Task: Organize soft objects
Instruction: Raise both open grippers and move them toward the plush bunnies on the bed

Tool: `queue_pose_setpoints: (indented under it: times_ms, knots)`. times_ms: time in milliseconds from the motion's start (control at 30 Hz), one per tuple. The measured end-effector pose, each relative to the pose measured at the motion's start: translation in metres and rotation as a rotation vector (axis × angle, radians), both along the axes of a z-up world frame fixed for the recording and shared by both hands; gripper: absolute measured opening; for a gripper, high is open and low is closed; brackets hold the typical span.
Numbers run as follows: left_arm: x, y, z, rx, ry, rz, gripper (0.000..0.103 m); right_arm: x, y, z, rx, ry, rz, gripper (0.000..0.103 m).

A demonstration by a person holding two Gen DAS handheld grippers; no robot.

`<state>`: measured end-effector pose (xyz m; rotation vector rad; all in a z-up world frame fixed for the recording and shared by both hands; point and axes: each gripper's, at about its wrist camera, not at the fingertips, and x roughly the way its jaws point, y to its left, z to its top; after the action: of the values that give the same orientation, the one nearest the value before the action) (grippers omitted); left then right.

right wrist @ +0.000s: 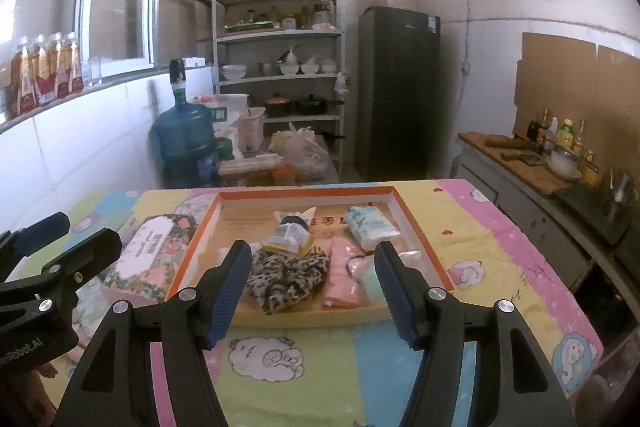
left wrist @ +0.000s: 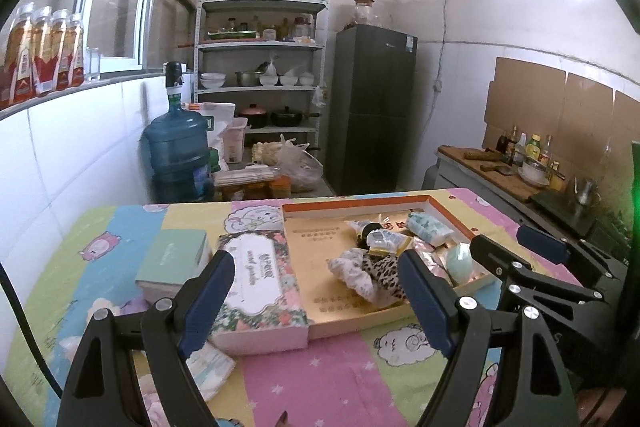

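Inside orange-rimmed tray (right wrist: 416, 233) leopard-print cloth (right wrist: 286, 277), pink pack (right wrist: 344, 277) right-view only, green box (left wrist: 174, 259) left-view only, left gripper (left wrist: 316, 301) and right gripper (right wrist: 314, 291) spread wide, empty, labels blurred

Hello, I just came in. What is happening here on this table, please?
A person is holding two claws over a table with a cartoon cloth. The left claw and the right claw are both open and hold nothing. In front of them lies a shallow orange-edged box with soft items inside: a leopard-print cloth, a pink packet and a tissue pack. A flowered box sits beside it. Nothing is grasped at this moment.
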<state>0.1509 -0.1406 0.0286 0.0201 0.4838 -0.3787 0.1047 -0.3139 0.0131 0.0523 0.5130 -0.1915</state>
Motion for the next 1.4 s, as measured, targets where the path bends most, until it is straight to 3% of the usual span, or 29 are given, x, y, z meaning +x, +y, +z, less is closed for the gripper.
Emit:
queue_pose_setpoints:
  times_ms: [833, 1400]
  knots:
    - [-0.019, 0.077, -0.019, -0.009, 0.011, 0.087, 0.083, -0.005, 0.085, -0.012, 0.008, 0.027, 0.14, 0.066]
    - [-0.032, 0.153, -0.042, -0.006, 0.009, 0.228, 0.083, 0.004, 0.126, -0.035, 0.056, 0.069, 0.234, 0.066]
